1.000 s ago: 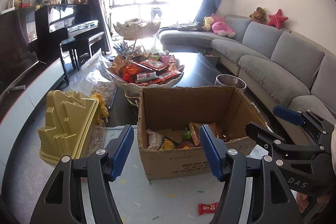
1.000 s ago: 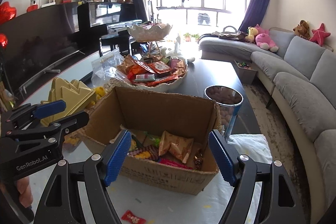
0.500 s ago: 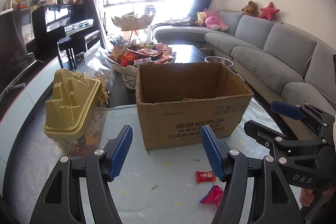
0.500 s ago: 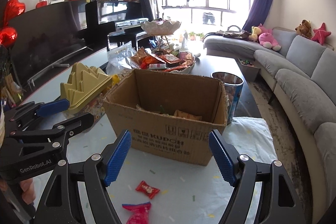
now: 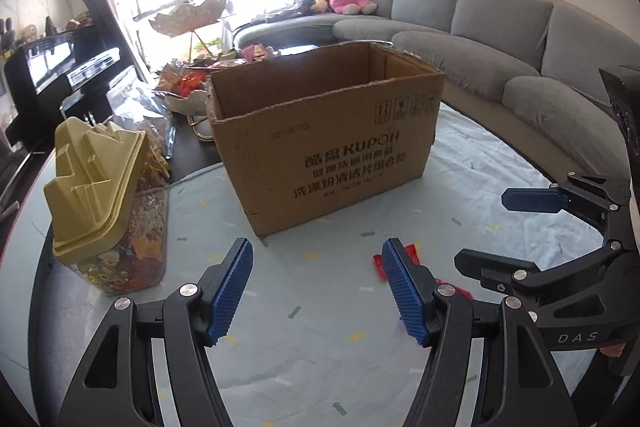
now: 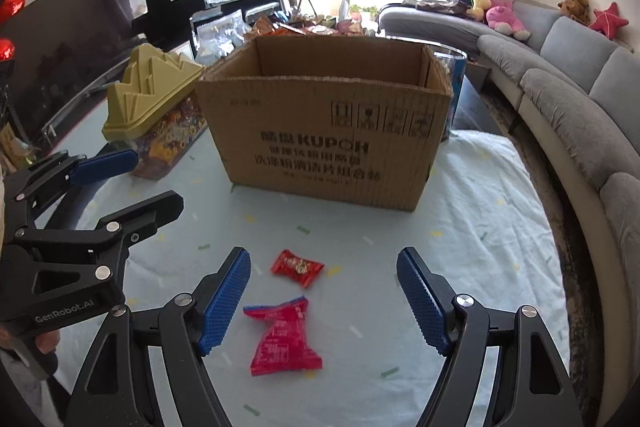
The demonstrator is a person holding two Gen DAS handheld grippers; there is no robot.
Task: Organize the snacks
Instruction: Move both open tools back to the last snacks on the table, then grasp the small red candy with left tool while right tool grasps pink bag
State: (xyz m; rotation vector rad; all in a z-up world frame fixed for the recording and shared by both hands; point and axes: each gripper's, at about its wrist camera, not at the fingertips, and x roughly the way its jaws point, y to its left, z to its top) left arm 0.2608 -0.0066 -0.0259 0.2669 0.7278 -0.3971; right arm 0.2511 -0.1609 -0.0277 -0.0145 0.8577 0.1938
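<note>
1. I am looking at the grey sofa (image 6: 568,83), which is curving along the right side of the room, well apart from my work area.
2. The table (image 6: 500,227) with the pale blue cloth is carrying everything I am working with.
3. The cardboard box (image 6: 332,131) is standing upright and open in the middle of the cloth; from this low angle I cannot tell what is lying inside it.
4. The clear container with the yellow lid (image 5: 100,195) is standing just to the left of the box, and it is showing mixed snacks through its wall.
5. My left gripper (image 5: 316,291) is hovering low over the cloth in front of the box. Its blue pads are standing wide apart and are holding nothing.
6. My right gripper (image 6: 324,301) is hovering the same way, its jaws also spread wide and empty.
7. The red snack packet (image 6: 286,337) is lying flat on the cloth between the right gripper's two fingers, nearer to the left one, and nothing is touching it.
8. The small red candy (image 6: 297,267) is lying just beyond the packet, between it and the box. In the left wrist view it is partly hiding behind the gripper's right finger.
</note>
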